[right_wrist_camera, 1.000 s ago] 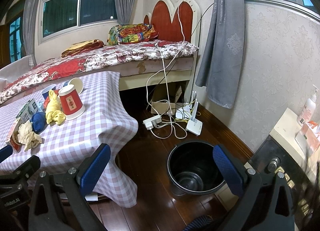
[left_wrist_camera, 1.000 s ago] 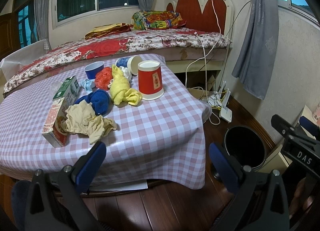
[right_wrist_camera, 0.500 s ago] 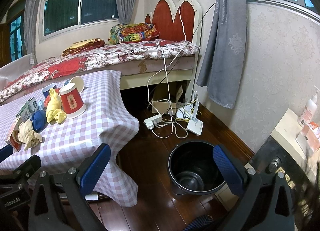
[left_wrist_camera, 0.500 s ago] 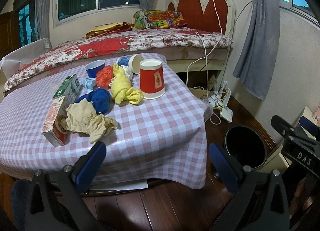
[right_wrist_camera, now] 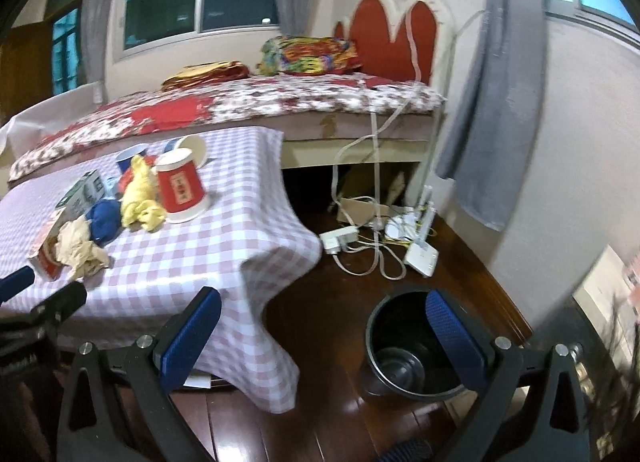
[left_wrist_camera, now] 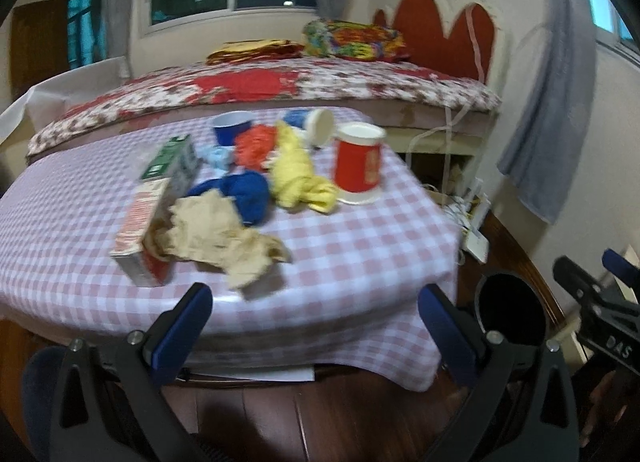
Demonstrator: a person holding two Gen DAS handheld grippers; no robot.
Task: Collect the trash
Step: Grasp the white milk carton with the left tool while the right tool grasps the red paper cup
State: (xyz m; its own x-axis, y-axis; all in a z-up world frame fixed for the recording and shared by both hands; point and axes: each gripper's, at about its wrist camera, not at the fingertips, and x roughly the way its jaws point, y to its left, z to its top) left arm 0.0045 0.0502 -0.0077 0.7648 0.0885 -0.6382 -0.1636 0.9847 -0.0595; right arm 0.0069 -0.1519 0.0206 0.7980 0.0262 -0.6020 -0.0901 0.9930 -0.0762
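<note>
Bedroom floor of dark wood is carrying a low table (left_wrist_camera: 360, 246) under a pink checked cloth, and the trash is lying in a cluster on that cloth. Nearest the table's front edge is sitting a crumpled tan paper wad (left_wrist_camera: 224, 234), touching a red carton (left_wrist_camera: 138, 238); behind it are lying a blue wad (left_wrist_camera: 244, 192), a yellow wad (left_wrist_camera: 298, 180) and an upturned red paper cup (left_wrist_camera: 358, 162) (further cups behind are blurred).

Left gripper (left_wrist_camera: 316, 326) is standing with jaws spread wide, holding nothing, just short of the table's front edge. The tan wad is lying ahead of it and slightly left, its long axis running roughly across the line of approach. Right gripper (right_wrist_camera: 324, 326) is likewise gaping and carrying nothing, pointing at the floor between the table corner and the black bin (right_wrist_camera: 416, 346).

Judgement: the left gripper is the nearer to the tan wad, while the right is the nearer to the bin. No item is appearing inside the bin.
</note>
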